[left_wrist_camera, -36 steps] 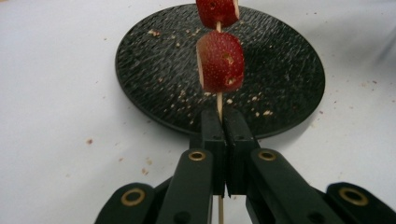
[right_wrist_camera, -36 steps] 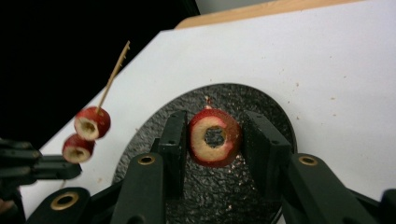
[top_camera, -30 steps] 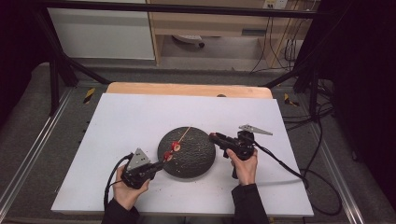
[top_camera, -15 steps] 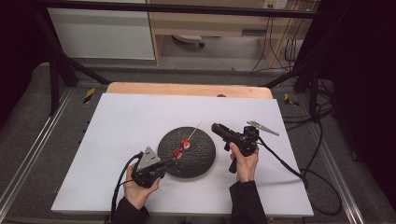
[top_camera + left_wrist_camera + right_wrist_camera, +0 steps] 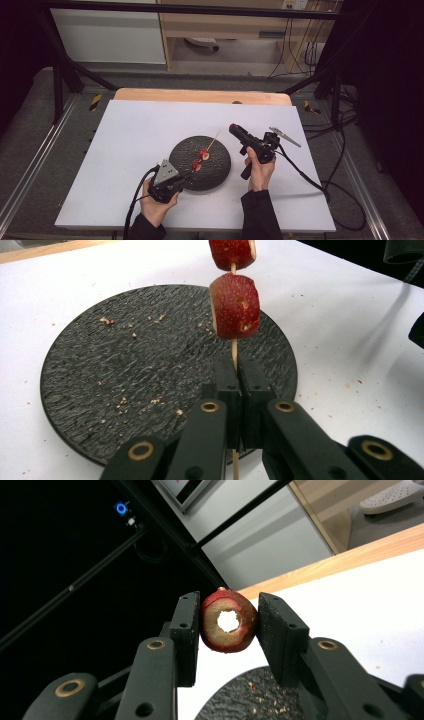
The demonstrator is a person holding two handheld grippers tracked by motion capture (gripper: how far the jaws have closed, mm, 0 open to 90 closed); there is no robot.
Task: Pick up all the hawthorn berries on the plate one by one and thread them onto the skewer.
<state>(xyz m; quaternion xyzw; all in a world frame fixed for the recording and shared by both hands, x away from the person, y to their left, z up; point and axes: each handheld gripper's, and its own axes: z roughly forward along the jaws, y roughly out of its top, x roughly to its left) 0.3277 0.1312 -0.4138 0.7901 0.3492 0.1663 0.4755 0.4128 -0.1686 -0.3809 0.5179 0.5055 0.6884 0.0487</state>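
While the person's left hand (image 5: pixel 156 202) rests low at the near edge of the round black textured slate plate (image 5: pixel 187 150), the left gripper (image 5: pixel 186 176) points up and away over it, jaws clamped on the lower end of a thin wooden skewer (image 5: pixel 234 347) that rises at a slant above the plate, carrying two red strawberry slices (image 5: pixel 235 305). Right hand (image 5: pixel 259 170), wrist upright beside the plate's right rim on the white table sheet (image 5: pixel 135 130), aims the right gripper (image 5: pixel 229 622) up and to the left, jaws pressed on a cored red strawberry ring (image 5: pixel 228 621) held off the table.
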